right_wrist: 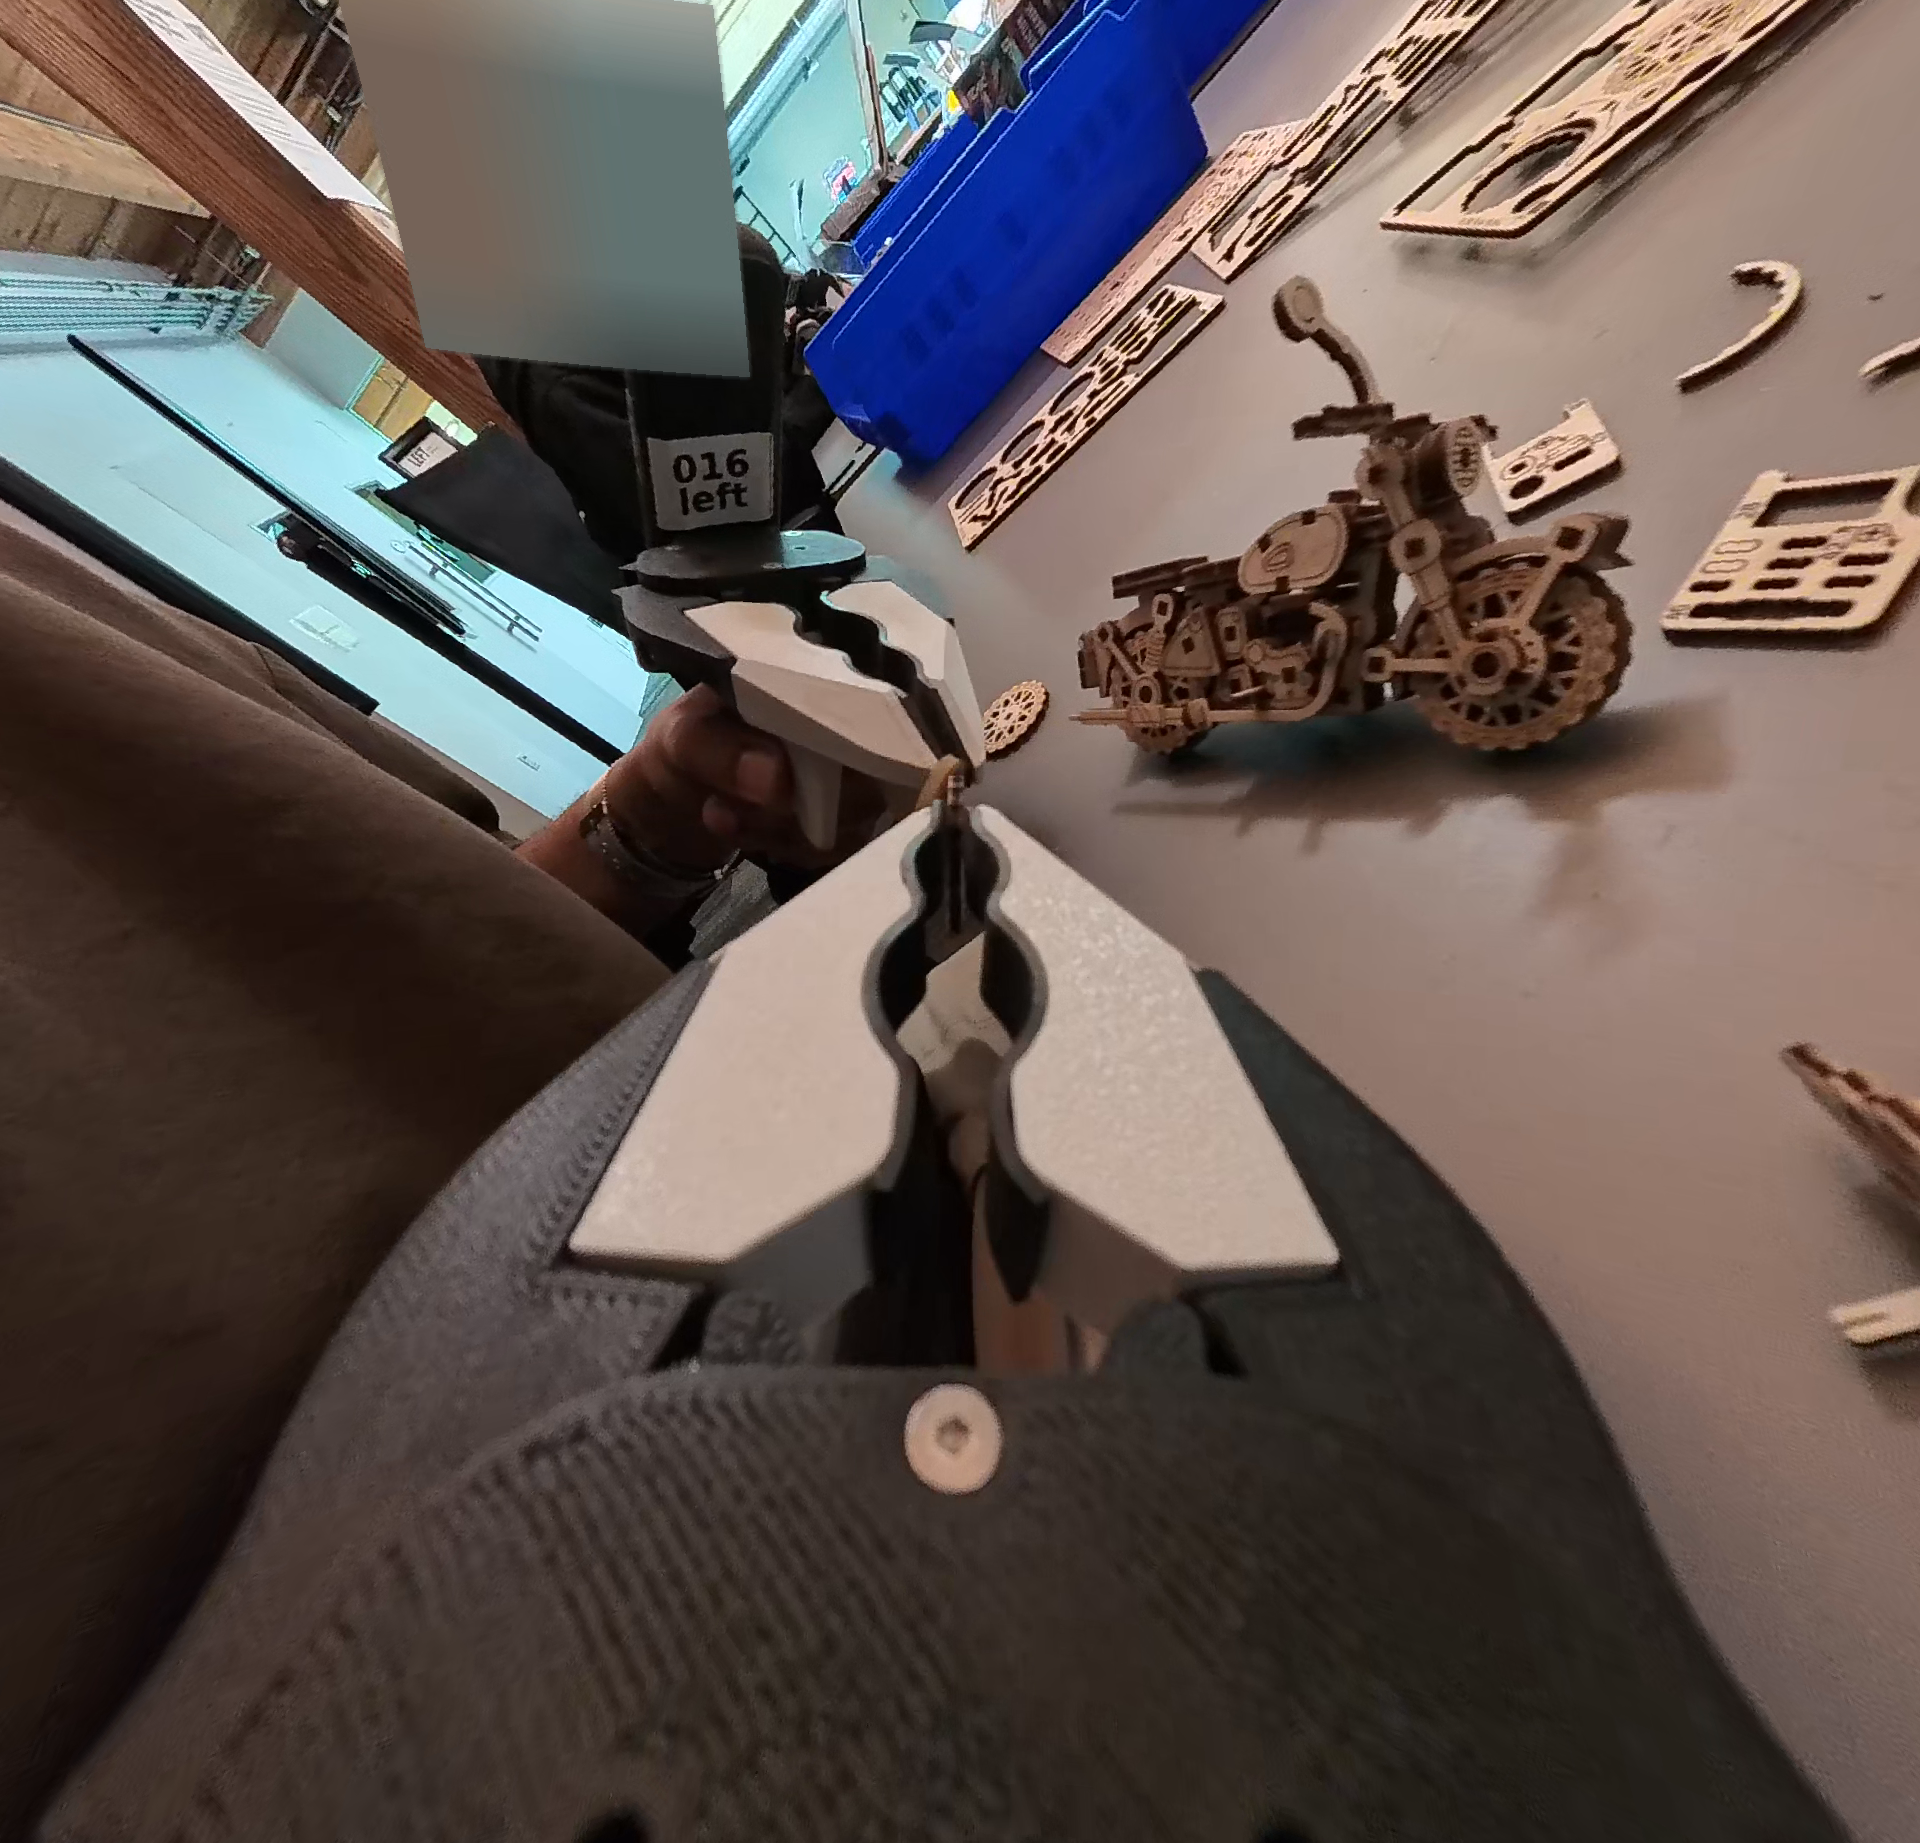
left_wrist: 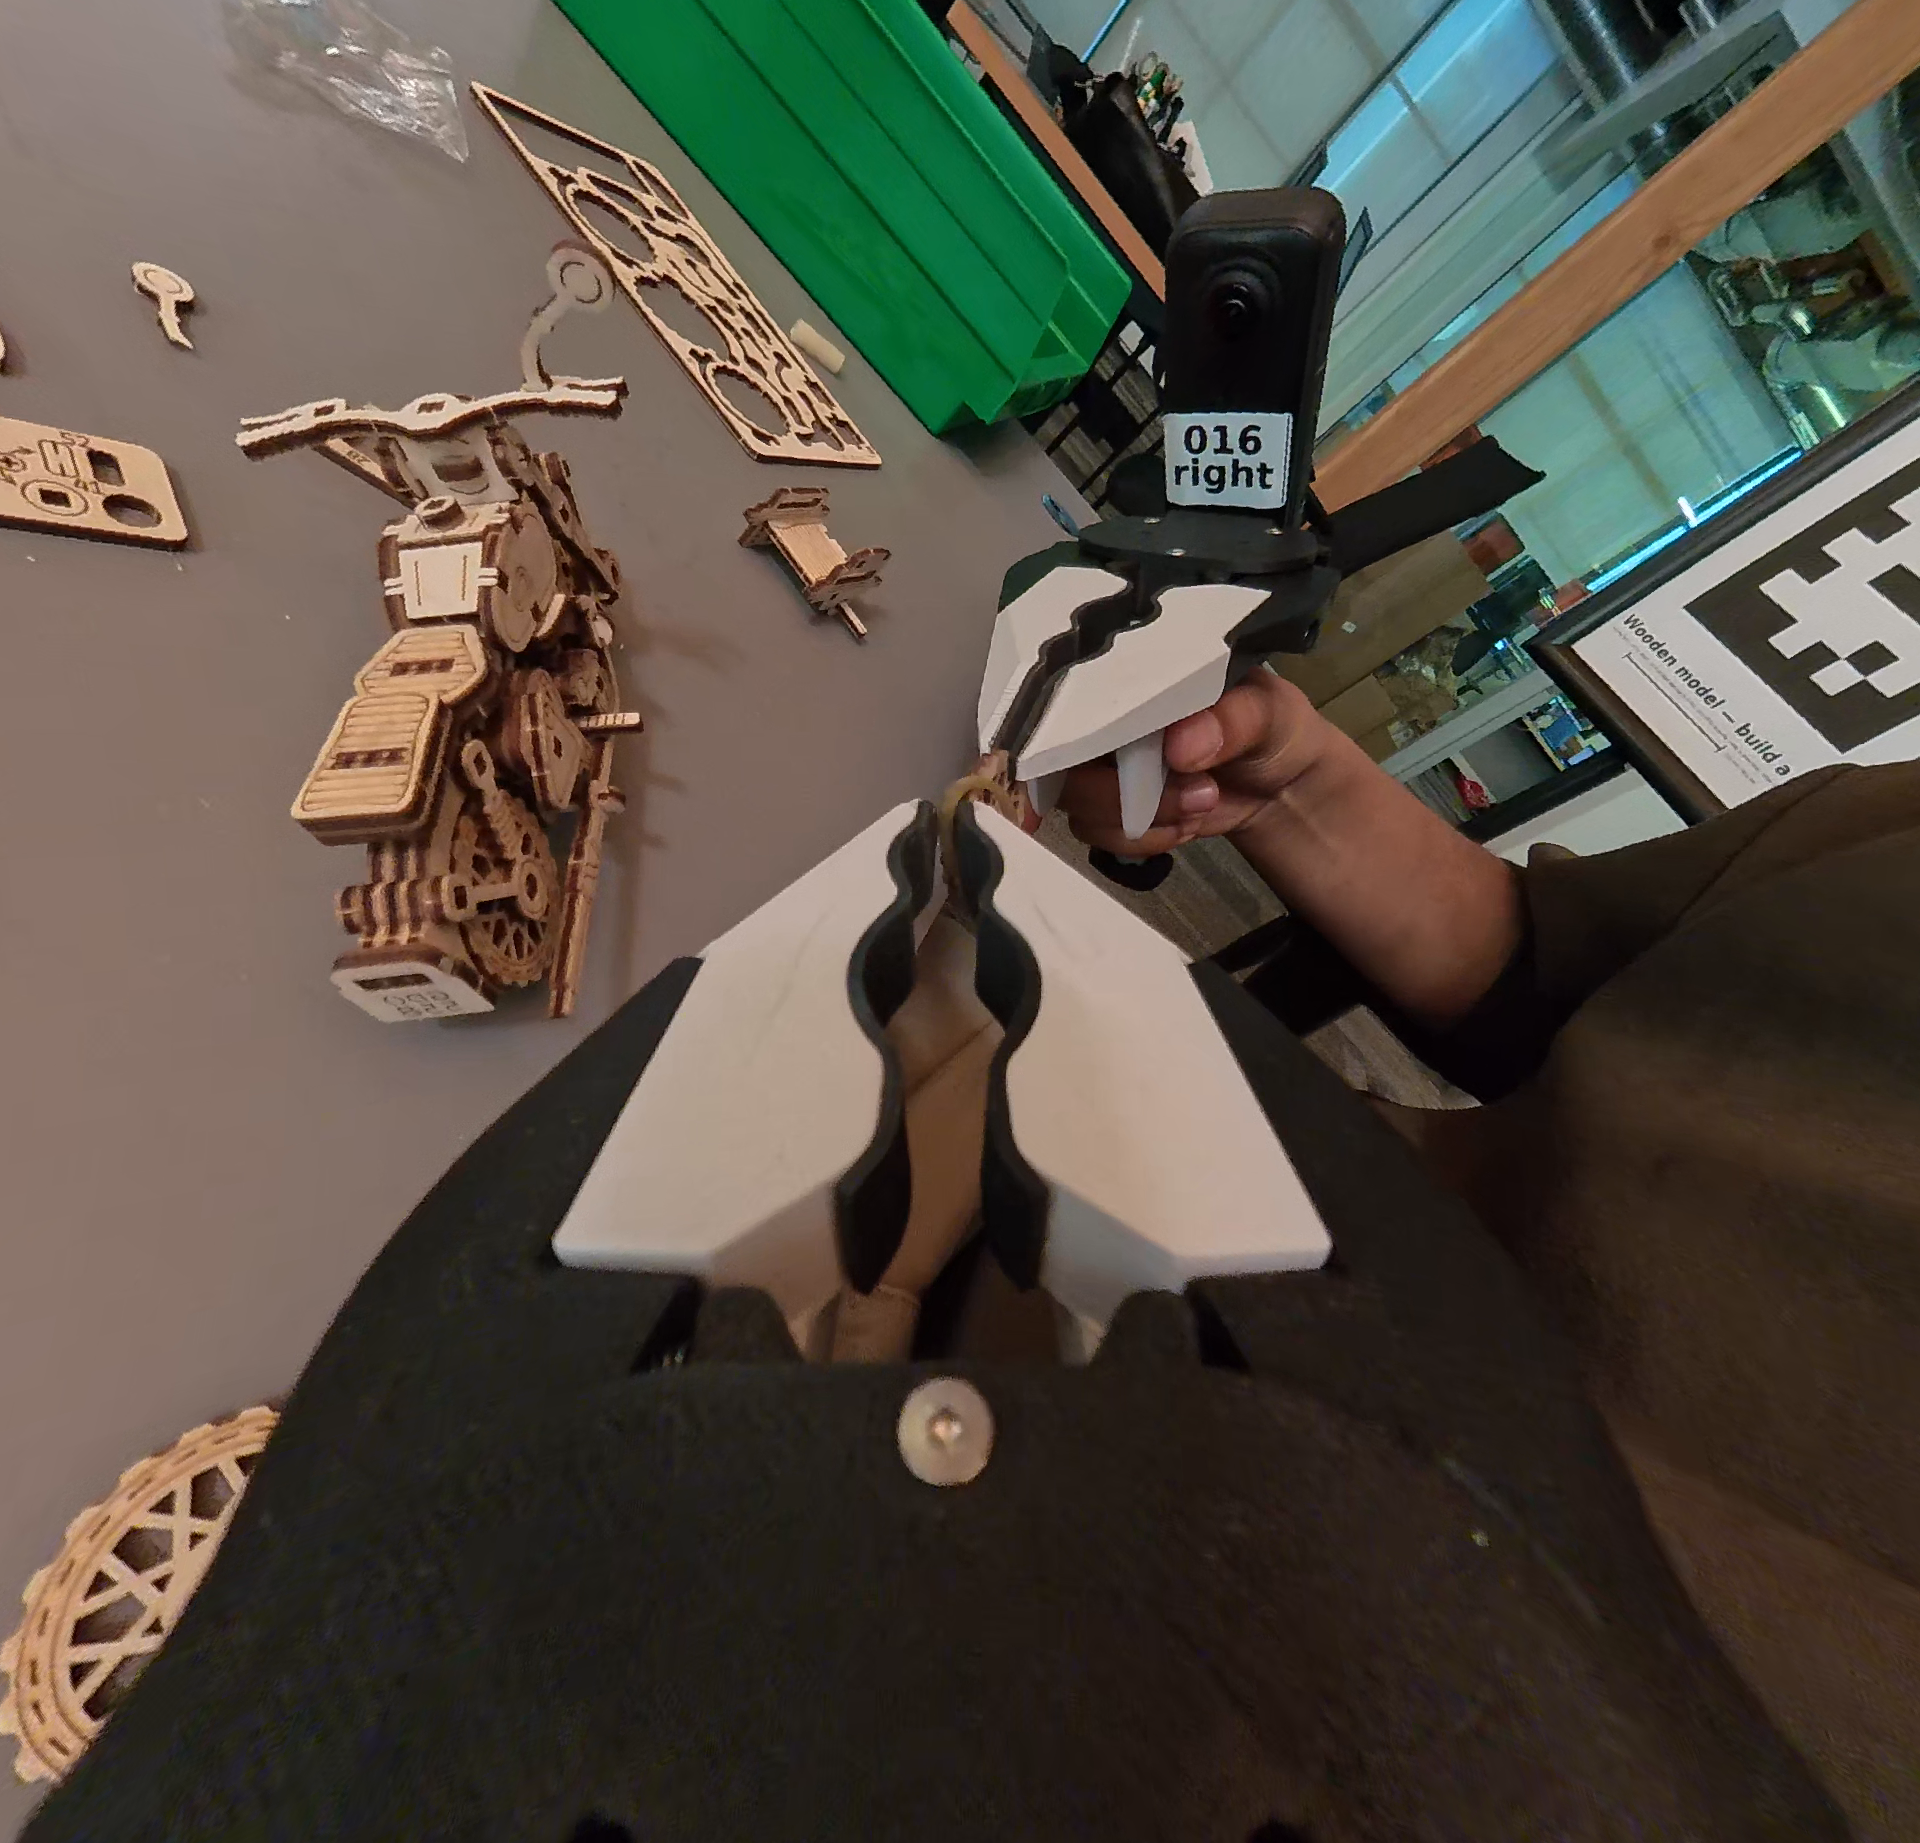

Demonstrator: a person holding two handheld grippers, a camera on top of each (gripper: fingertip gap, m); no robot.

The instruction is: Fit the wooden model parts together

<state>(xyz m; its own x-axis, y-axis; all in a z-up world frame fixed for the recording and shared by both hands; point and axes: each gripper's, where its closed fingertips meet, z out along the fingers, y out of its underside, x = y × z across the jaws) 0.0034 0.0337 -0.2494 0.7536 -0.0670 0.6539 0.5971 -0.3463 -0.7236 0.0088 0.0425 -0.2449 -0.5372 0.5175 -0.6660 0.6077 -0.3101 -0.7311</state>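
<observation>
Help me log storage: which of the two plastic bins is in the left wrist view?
The green bin, along the table edge beyond the punched wooden sheet. The blue bin shows only in the right wrist view.

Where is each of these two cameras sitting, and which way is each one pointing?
Left wrist view: rides on the left gripper, looking along its fingers at the right gripper and the hand holding it.
Right wrist view: rides on the right gripper, facing the left gripper and its hand.
Both show the wooden motorcycle on the grey table, and the small wooden piece between the tips.
</observation>
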